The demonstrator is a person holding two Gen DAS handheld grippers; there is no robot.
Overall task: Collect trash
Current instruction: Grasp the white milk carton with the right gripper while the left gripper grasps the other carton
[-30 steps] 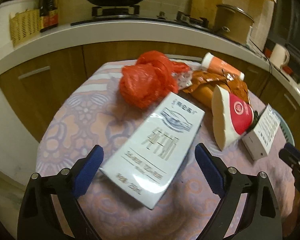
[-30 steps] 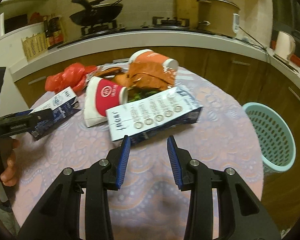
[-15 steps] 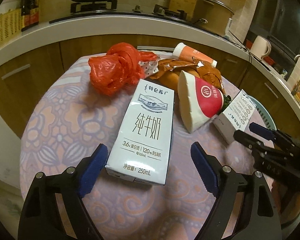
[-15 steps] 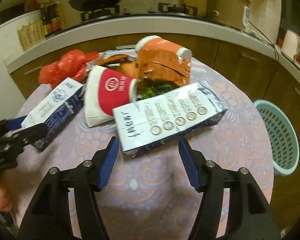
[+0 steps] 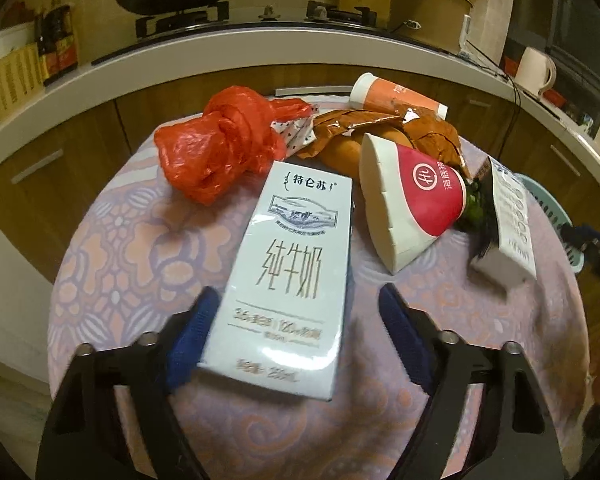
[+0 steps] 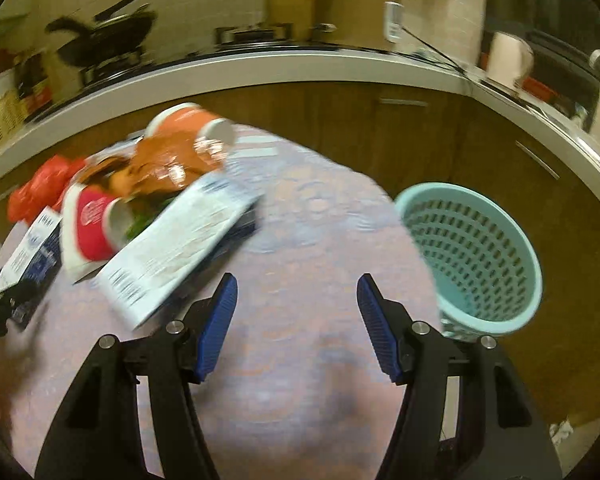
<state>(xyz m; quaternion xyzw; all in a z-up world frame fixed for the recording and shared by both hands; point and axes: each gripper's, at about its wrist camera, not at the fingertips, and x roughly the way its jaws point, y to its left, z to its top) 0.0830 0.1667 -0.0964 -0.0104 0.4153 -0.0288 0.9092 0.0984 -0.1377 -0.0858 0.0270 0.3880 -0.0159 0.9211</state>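
The trash is all on the desk [image 5: 112,248]; nothing seems collected yet. Nearest, a milk carton [image 5: 288,272] lies between the left gripper [image 5: 296,320], whose jaws have been closing but do not press it. The right gripper [image 6: 296,316] stands apart and empty beside a second carton [image 6: 180,248]. Farther: red cup [image 5: 412,200], wrappers [image 5: 384,128], red bag [image 5: 220,148]. The basket [image 6: 476,256] looks empty.

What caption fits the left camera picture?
Left tool closing around a white rectangular milk carton on the round patterned tablecloth.

Two close, downward-tilted wrist views sharing one table [image 5: 112,240].
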